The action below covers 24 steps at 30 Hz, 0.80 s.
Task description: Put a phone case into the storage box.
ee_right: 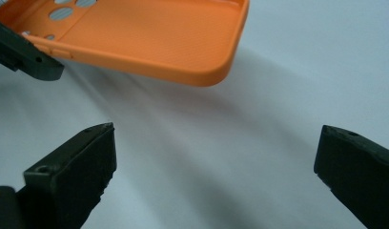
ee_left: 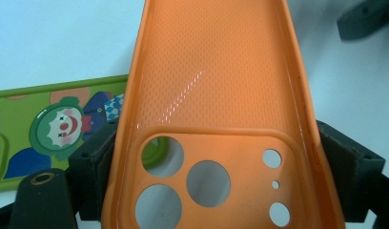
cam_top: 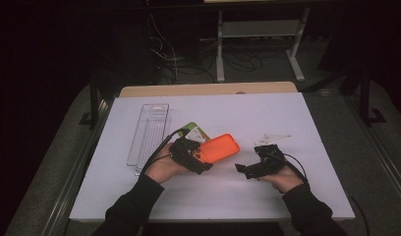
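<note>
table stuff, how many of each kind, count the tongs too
phone cases: 2, the orange case clamped in the left tongs and the green clown case lying flat beside it
clear plastic tray: 1
hand-held tongs: 2, left, and right tongs with jaws wide apart and nothing between them
white sheet covering the table: 1
total: 6

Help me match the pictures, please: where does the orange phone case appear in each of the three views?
High view: orange case at table centre, clamped by the left gripper.
Left gripper view: it fills the middle, camera holes near the bottom, jaws on both edges.
Right gripper view: top left, above the open jaws.
Shared landmark: the white table.
</note>
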{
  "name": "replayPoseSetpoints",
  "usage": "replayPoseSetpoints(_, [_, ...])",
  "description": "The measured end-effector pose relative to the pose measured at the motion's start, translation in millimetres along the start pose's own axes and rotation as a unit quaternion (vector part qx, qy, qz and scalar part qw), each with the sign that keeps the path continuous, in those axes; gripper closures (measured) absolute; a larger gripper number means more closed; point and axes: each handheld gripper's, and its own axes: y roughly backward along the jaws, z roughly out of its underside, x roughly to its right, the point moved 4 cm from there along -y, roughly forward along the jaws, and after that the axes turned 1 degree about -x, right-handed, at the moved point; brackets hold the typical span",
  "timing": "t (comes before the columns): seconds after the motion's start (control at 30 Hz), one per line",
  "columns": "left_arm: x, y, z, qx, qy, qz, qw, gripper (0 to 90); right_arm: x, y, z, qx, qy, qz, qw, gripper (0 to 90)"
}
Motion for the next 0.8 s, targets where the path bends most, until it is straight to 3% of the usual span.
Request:
replayPoseSetpoints(0.07, [1.4, -1.2, -1.3, 0.009, 0.015, -0.004, 0.9998, 15.9, -1.9, -2.8, -0.3, 0.008, -0.001, 0.004, 1.0, 0.0])
replayPoseSetpoints(0.17, [0.3, -0.8, -1.0, 0.0, 0.009, -0.007, 0.9999, 15.8, -1.9, -6.3, -1.4, 0.013, 0.005, 0.002, 0.9999, 0.0])
replayPoseSetpoints(0.37, [0.5, -2.1, -1.1, 0.0, 0.016, -0.006, 0.9999, 15.8, -4.0, -9.0, -1.8, 0.012, 0.017, 0.011, 0.9997, 0.0])
replayPoseSetpoints(0.6, [1.6, -2.0, -1.6, 0.001, 0.018, -0.004, 0.9998, 15.8, -7.6, -11.8, -2.4, 0.011, 0.056, 0.034, 0.9978, 0.0])
replayPoseSetpoints(0.67, [1.5, -1.9, -1.1, -0.003, 0.017, -0.003, 0.9998, 15.8, -10.2, -12.4, -3.1, 0.01, 0.083, 0.043, 0.9956, 0.0])
replayPoseSetpoints(0.73, [1.7, -2.1, -1.0, -0.002, 0.018, -0.002, 0.9998, 15.8, -11.2, -12.6, -3.3, 0.01, 0.088, 0.047, 0.995, 0.0])
replayPoseSetpoints(0.8, [2.4, -2.5, -0.9, -0.001, 0.02, 0.0, 0.9998, 15.7, -12.5, -13.4, -3.9, 0.011, 0.116, 0.059, 0.9914, 0.0])
